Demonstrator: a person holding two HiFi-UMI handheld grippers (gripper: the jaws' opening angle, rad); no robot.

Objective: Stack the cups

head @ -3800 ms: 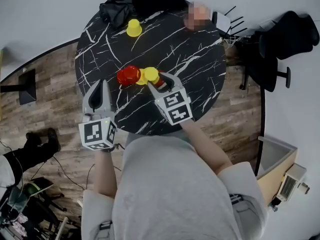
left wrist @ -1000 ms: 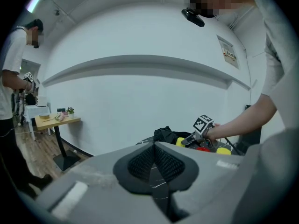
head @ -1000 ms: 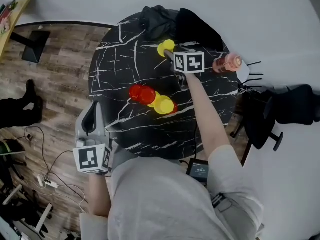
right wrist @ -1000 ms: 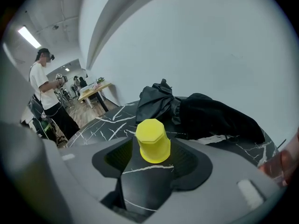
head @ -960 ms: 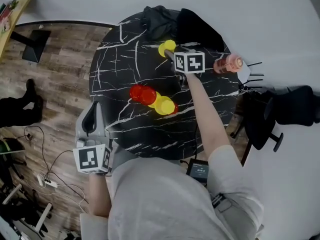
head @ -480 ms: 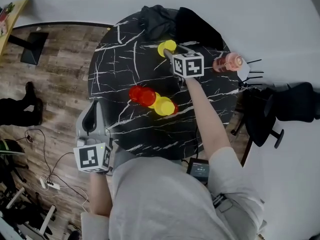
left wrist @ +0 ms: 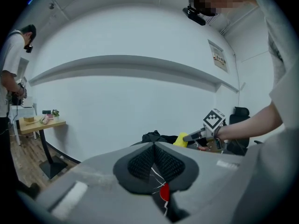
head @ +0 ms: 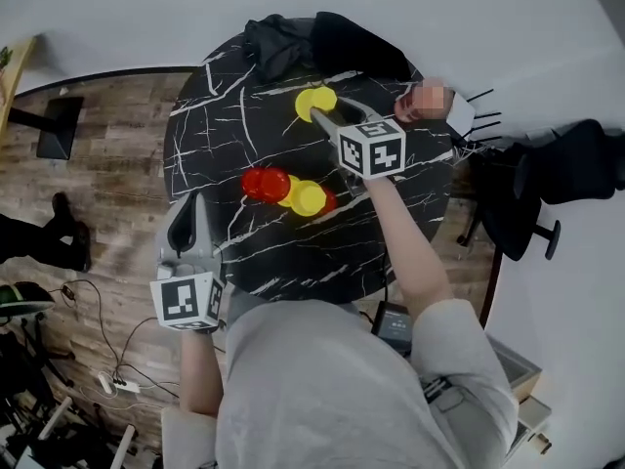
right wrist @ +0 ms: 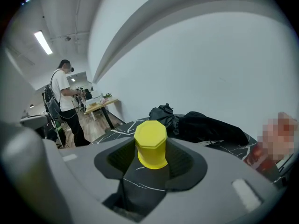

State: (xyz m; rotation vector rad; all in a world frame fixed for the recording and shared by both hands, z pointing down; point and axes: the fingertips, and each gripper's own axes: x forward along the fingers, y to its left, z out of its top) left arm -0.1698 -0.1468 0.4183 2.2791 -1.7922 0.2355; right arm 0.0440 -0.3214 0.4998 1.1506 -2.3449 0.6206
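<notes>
Right gripper (right wrist: 152, 160): jaws have just been closing, my fingers now clamp the upside-down yellow cup (right wrist: 150, 141) | left gripper (left wrist: 153, 164): pinched together, empty | head view alone: nested red and yellow cups (head: 285, 190) lying sideways on the table (head: 220, 135), between both fingertips | right gripper view alone: a person (right wrist: 63, 101) standing far left of the fingers.

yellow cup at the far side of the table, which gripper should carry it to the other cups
Right. The right gripper's jaws have just been closing, with the yellow cup between them. The left gripper is shut and empty at the near edge of the black marble table.
</notes>
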